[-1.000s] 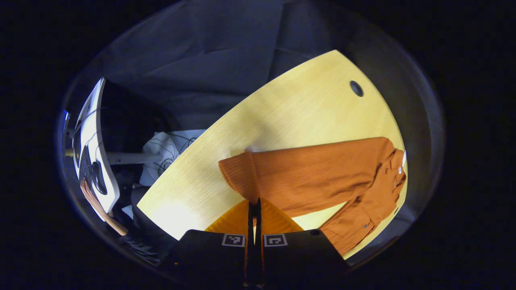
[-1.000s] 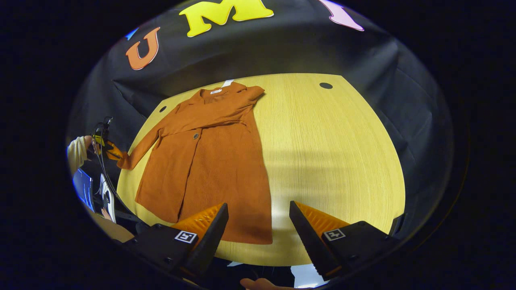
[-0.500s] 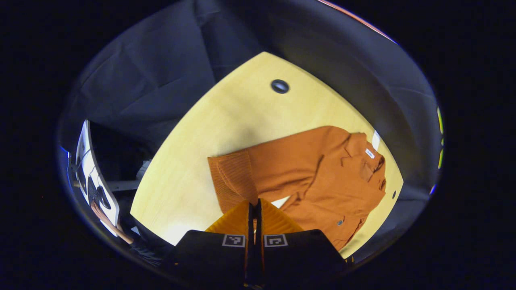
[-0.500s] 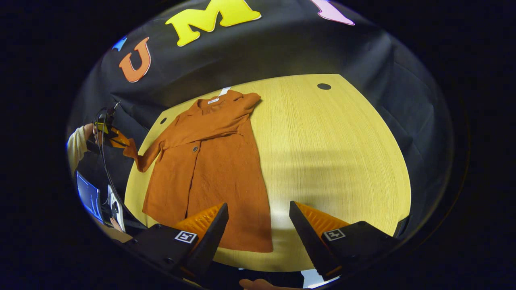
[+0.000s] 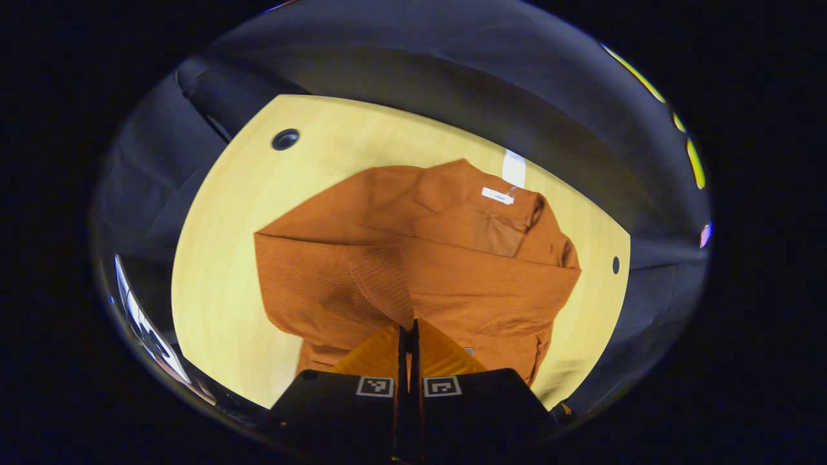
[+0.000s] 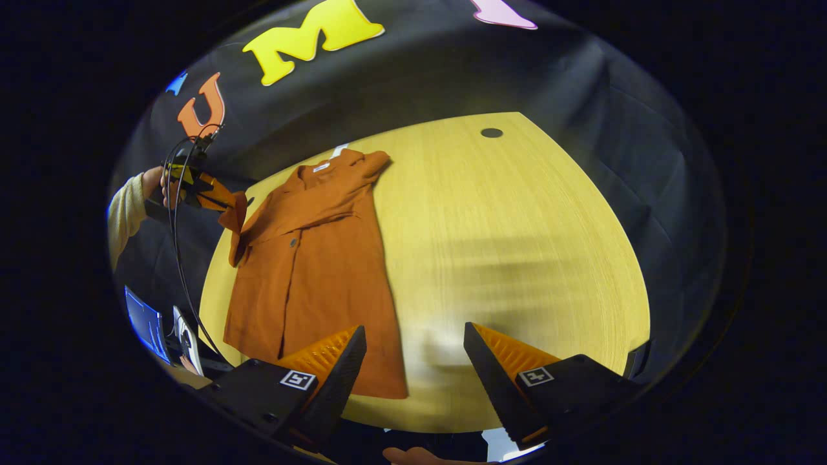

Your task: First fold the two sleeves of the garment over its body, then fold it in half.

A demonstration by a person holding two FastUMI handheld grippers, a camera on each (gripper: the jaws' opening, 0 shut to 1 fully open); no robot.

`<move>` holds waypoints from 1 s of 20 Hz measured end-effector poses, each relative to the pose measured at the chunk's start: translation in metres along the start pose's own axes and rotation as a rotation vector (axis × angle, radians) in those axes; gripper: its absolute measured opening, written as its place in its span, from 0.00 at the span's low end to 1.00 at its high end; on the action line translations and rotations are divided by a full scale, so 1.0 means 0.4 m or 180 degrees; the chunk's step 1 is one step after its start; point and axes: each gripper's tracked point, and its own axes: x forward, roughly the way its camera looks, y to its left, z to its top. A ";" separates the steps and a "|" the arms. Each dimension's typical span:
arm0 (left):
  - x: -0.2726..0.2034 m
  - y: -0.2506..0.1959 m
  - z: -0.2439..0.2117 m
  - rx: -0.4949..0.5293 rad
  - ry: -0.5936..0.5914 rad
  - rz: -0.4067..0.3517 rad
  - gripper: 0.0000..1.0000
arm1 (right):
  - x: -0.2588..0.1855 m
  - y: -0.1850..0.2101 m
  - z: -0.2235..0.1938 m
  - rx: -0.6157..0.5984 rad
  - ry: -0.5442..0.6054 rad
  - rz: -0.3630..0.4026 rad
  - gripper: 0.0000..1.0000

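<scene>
Garment (image 6: 310,258) sleeve (image 5: 381,284) pinched in left hand-held gripper (image 5: 407,332) — neck label unreadable — right hand-held gripper (image 6: 413,345) agape.

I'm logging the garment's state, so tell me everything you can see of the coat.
The coat is rust-orange ribbed knit with a collar, a white neck label and dark buttons. It lies flat, front up, on the table. One sleeve is folded across the chest; the left gripper, shut on the other sleeve's cuff, holds it lifted.

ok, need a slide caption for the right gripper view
Open right gripper hovers above the coat's hem on the table while the left gripper lifts a sleeve.
</scene>
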 end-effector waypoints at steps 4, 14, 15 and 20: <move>0.045 -0.141 -0.028 0.0297 0.0084 0.0005 0.03 | -0.005 -0.038 -0.002 0.0266 0.0007 0.0012 0.97; 0.191 -0.454 -0.101 0.0770 0.0205 -0.0102 0.03 | -0.001 -0.145 -0.040 0.0156 0.0105 -0.0114 0.97; 0.204 -0.467 -0.109 0.0799 0.0222 -0.0103 0.03 | -0.002 -0.153 -0.045 0.0155 0.0116 -0.0129 0.97; 0.251 -0.483 -0.126 0.0664 0.0287 -0.0105 0.13 | -0.007 -0.177 -0.074 0.0195 0.0176 -0.0172 0.97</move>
